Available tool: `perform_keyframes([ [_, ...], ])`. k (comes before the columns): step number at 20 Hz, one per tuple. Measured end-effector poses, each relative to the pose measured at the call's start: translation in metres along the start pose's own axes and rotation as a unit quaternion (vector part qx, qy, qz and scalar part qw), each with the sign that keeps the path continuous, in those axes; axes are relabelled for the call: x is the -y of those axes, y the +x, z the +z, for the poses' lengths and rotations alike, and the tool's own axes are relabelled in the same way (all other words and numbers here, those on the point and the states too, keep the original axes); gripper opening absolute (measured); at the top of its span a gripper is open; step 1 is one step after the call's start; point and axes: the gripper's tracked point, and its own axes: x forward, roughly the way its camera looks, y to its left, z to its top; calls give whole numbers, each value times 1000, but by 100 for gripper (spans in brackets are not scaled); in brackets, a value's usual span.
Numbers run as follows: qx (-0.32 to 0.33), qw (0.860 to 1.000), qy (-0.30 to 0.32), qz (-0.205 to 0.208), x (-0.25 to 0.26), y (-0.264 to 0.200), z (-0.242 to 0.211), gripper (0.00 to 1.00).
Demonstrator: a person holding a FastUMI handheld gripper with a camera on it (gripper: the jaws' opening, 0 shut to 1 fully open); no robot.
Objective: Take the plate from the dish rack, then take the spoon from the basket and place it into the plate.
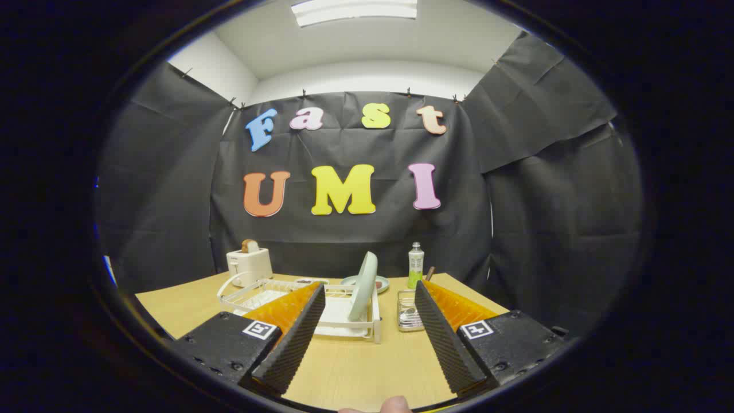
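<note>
While the gripper (367, 298) sat back from the table (355, 367) with fingers spread wide and empty, I was on step one: the plate (363, 287) stood on edge in the dish rack (344, 327), just ahead between the fingers. Spoon waited in the basket (408, 318) beside the rack. Next move, I judged: advance, straddle the plate's rim, close

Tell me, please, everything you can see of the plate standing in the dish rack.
The plate is pale green, round and smooth, glossy like ceramic or melamine. It stands on edge in the white wire rack, leaning slightly, its lower rim down among the rack's wires. It is seen almost edge-on, beyond the open tool and between the lines of its fingers. Nothing but the rack touches it.
</note>
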Motion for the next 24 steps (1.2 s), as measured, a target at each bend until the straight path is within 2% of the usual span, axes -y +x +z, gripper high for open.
perform_keyframes([
  [17,5,1000,-9,-10,7,1,-7,100],
  [24,-11,1000,-1,-18,26,9,-12,100],
])
